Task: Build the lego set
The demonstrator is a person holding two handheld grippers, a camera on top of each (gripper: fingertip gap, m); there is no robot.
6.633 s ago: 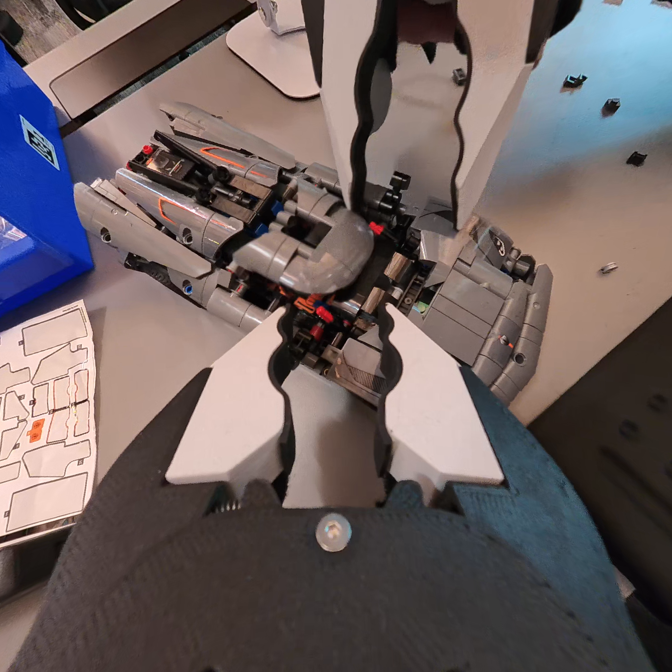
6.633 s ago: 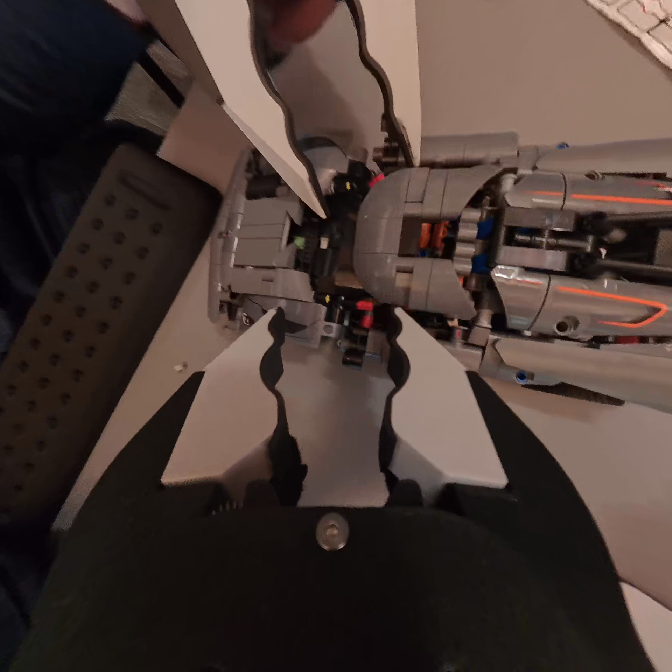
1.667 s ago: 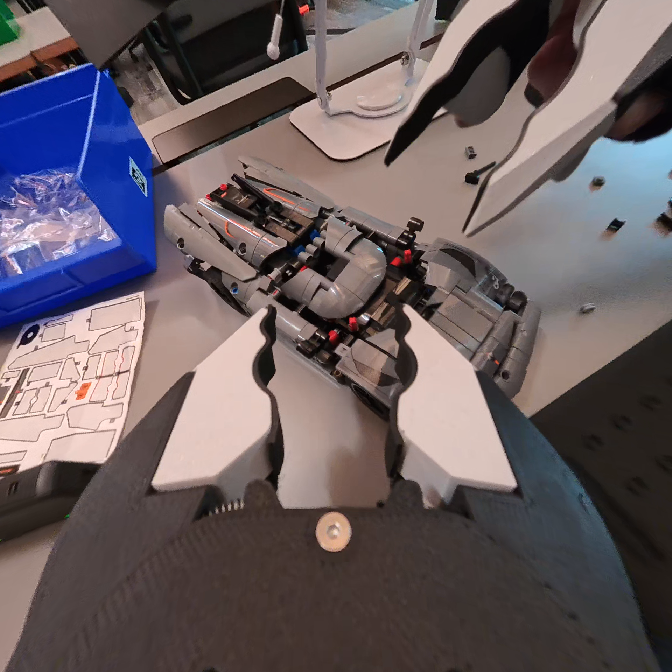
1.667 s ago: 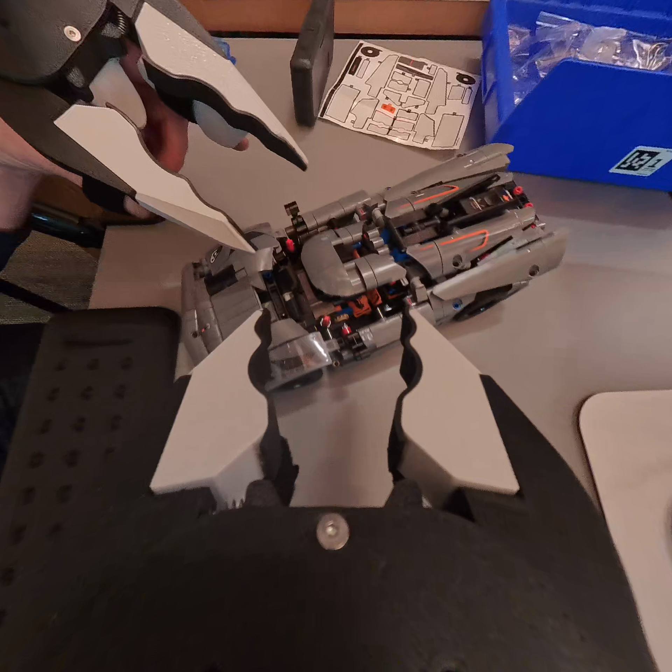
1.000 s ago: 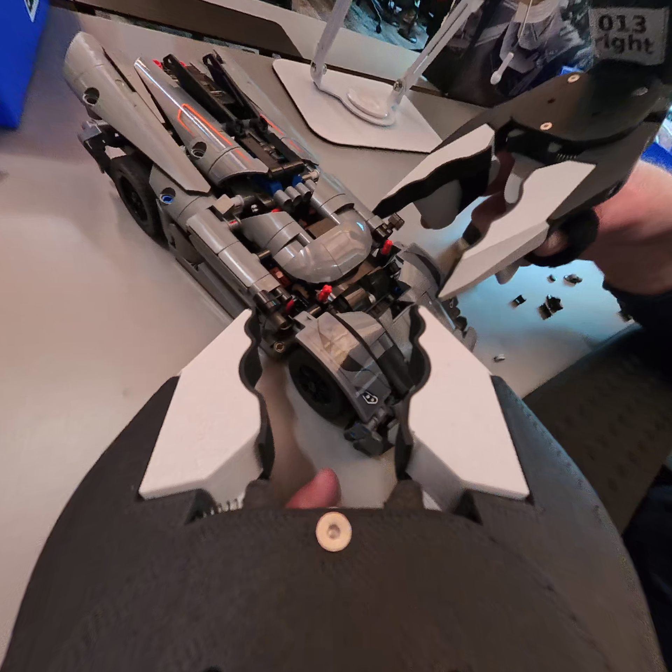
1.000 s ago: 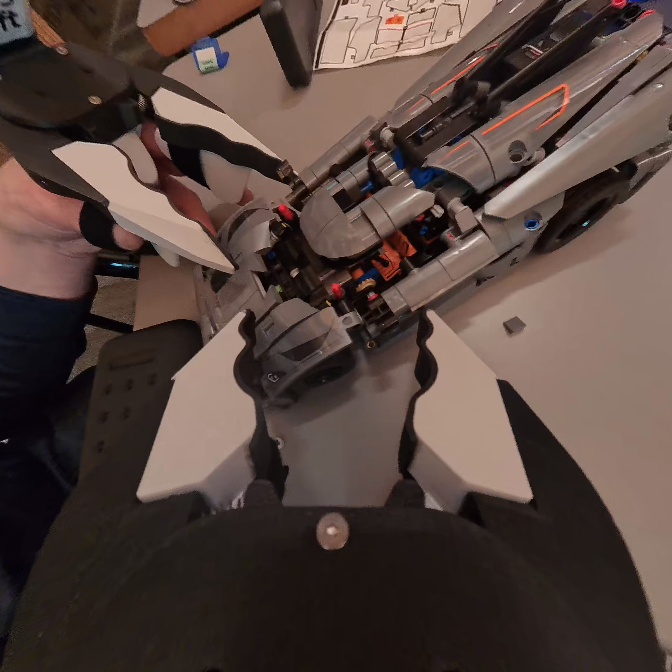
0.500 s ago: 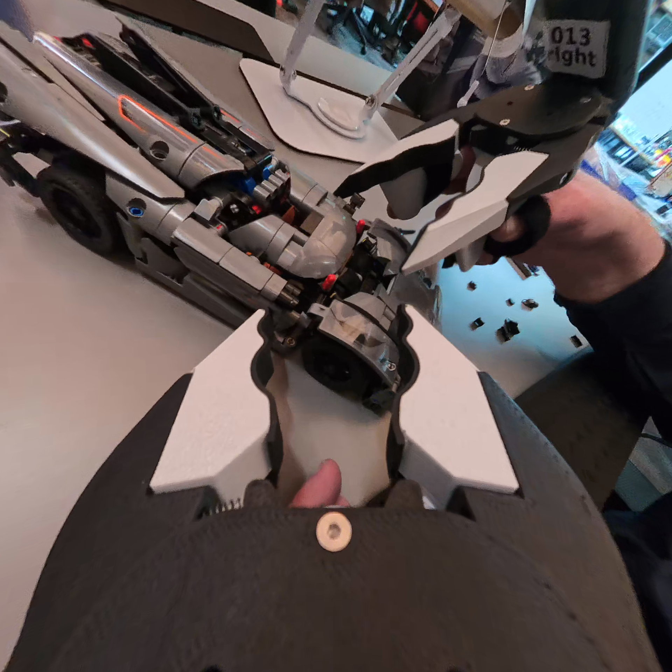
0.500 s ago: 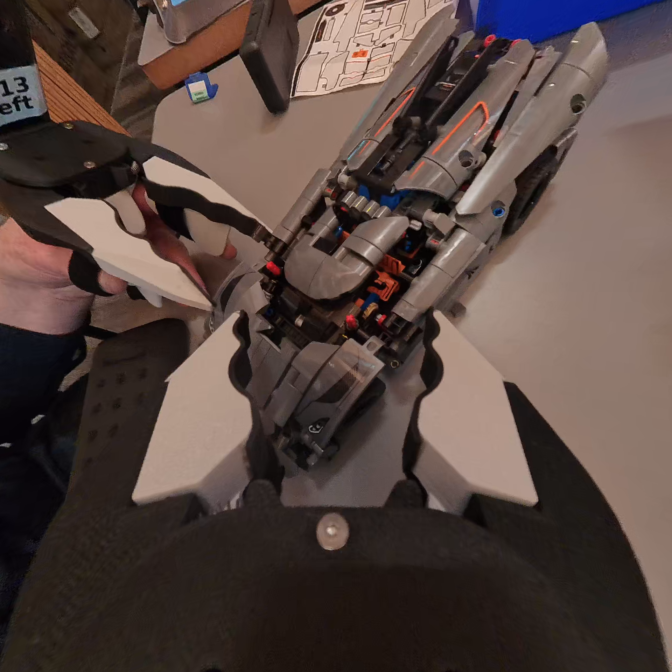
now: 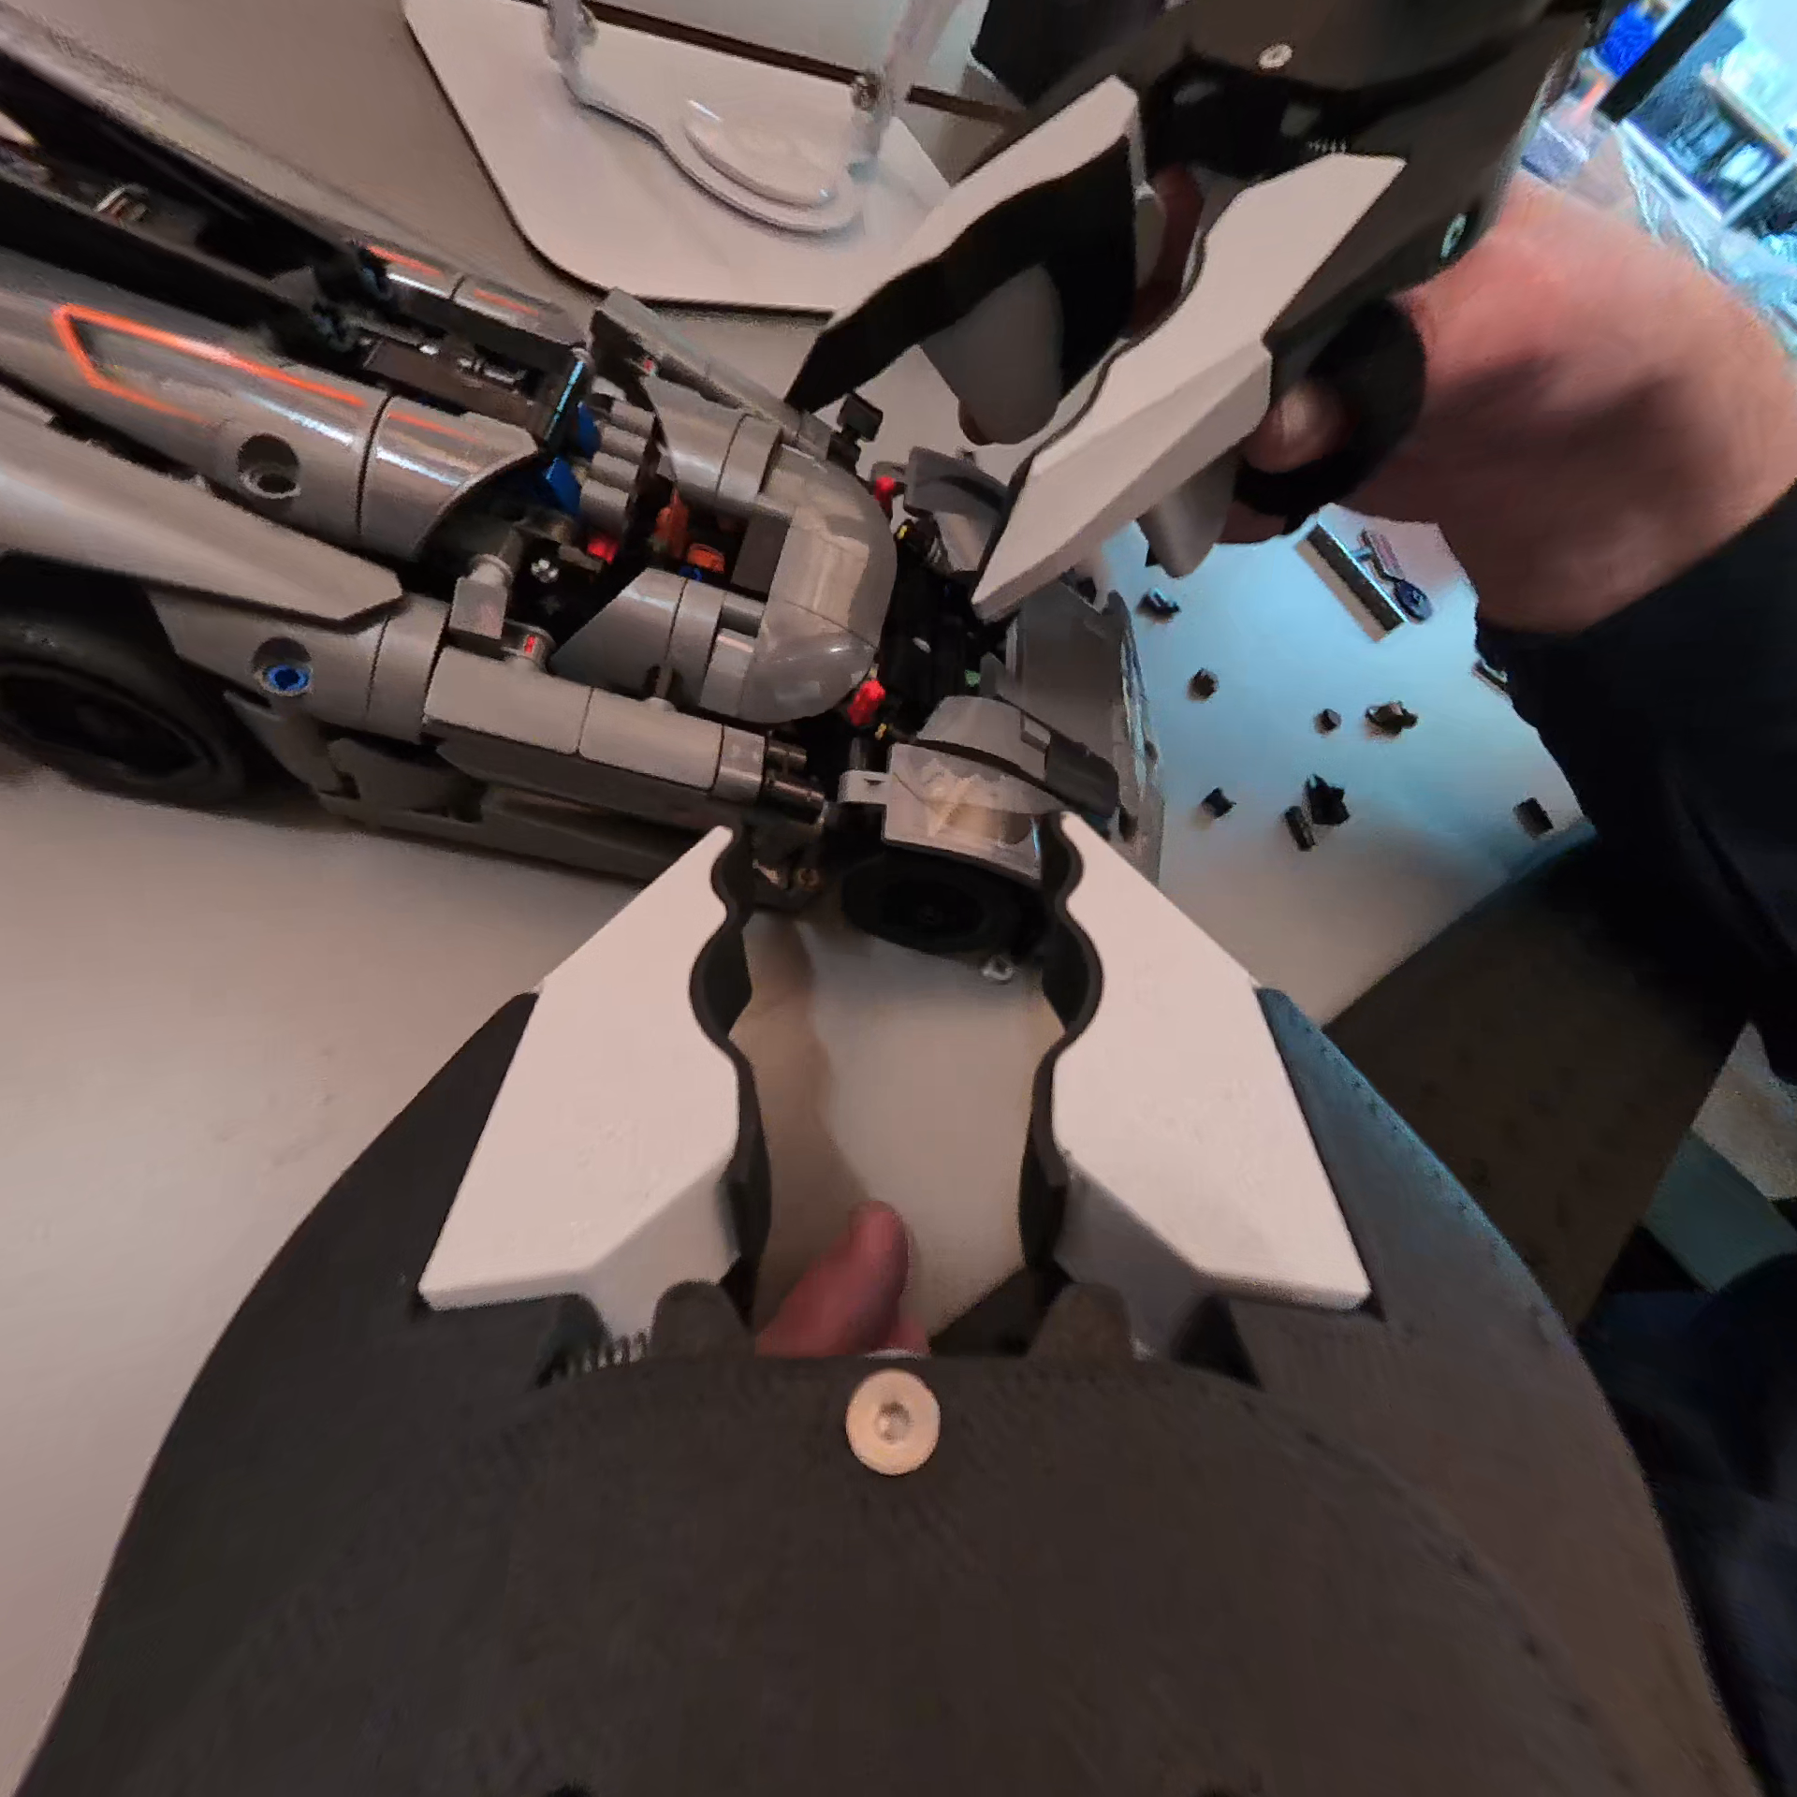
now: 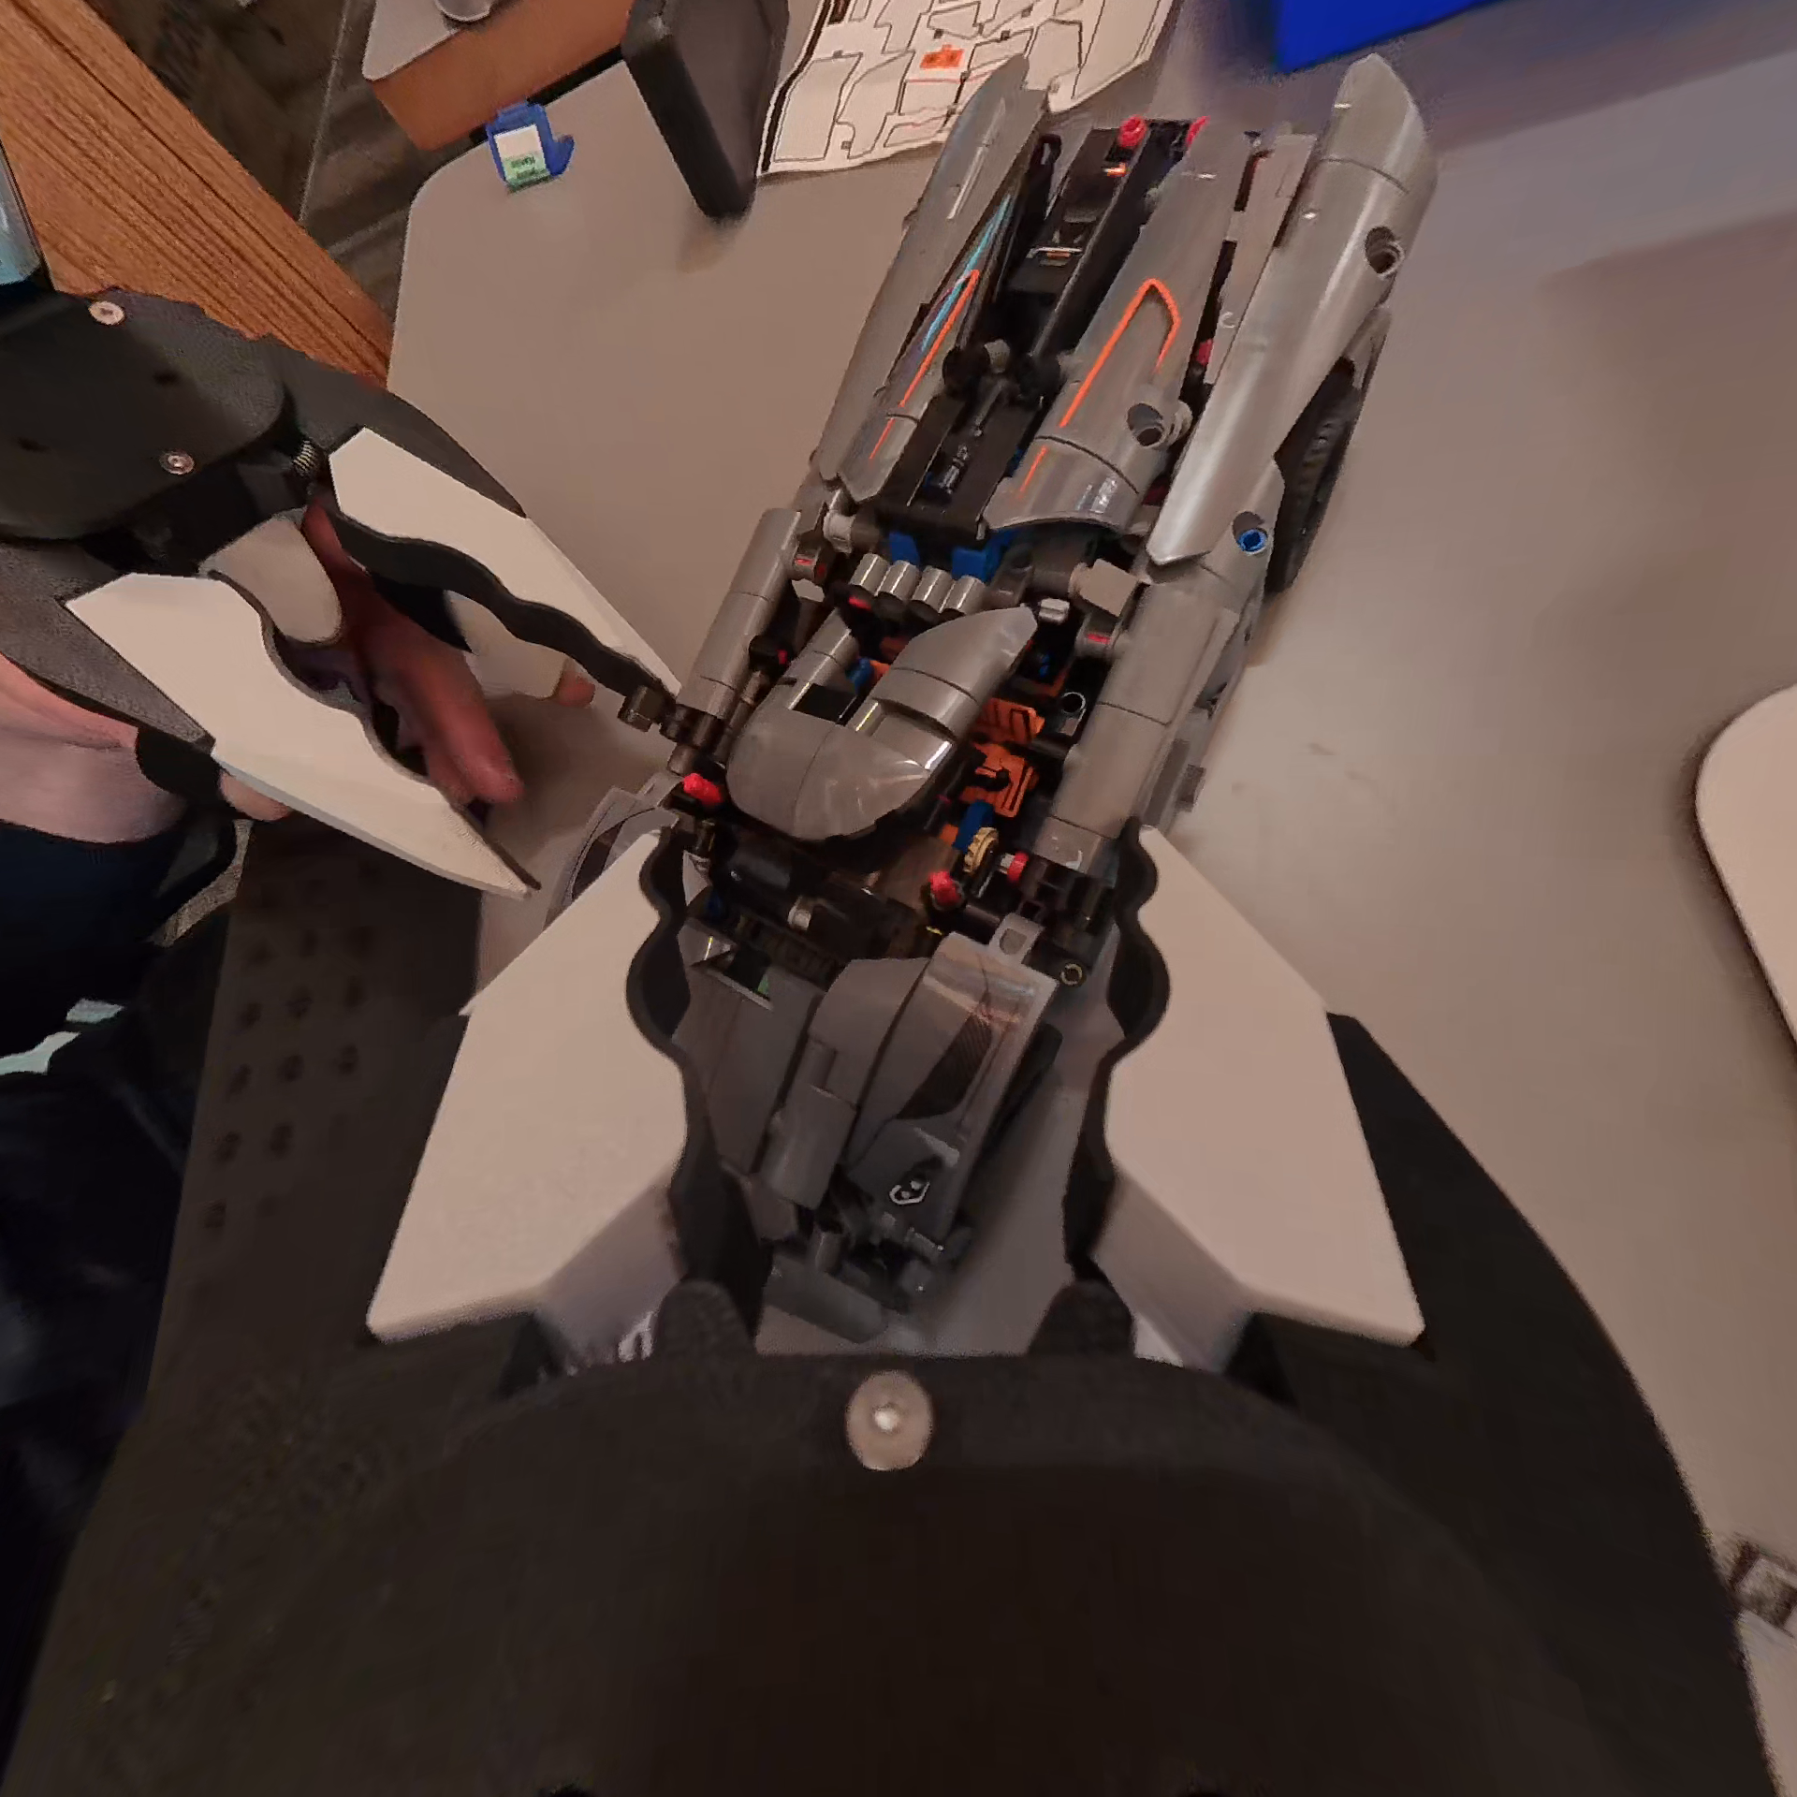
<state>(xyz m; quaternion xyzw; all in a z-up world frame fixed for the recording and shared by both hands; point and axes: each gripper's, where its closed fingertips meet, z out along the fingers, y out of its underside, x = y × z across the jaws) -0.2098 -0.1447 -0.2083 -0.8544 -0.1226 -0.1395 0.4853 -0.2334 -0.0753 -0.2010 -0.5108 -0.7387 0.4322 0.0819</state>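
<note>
The grey lego car with orange stripes (image 9: 467,545) lies on the grey table (image 9: 243,1021). My left gripper (image 9: 890,846) is open and empty, low at the car's side, with the front wheel (image 9: 933,904) just past its tips. It also shows in the right wrist view (image 10: 598,788), with one tip touching a black pin on the car's left side. My right gripper (image 10: 895,846) is open and straddles the car's front end (image 10: 875,1070). In the left wrist view it hovers open over the front of the car (image 9: 885,506).
Several small black lego pieces (image 9: 1303,807) lie on the table past the car's nose. A white stand base (image 9: 681,146) sits behind the car. A sticker sheet (image 10: 933,68), a black device (image 10: 700,107) and a blue bin (image 10: 1361,29) are beyond the car's rear. A black perforated surface (image 10: 292,1070) lies off the table's edge.
Both grippers have come down close to the car's front. The right one now has the nose between its open fingers. The left one has dropped low beside the front wheel.
</note>
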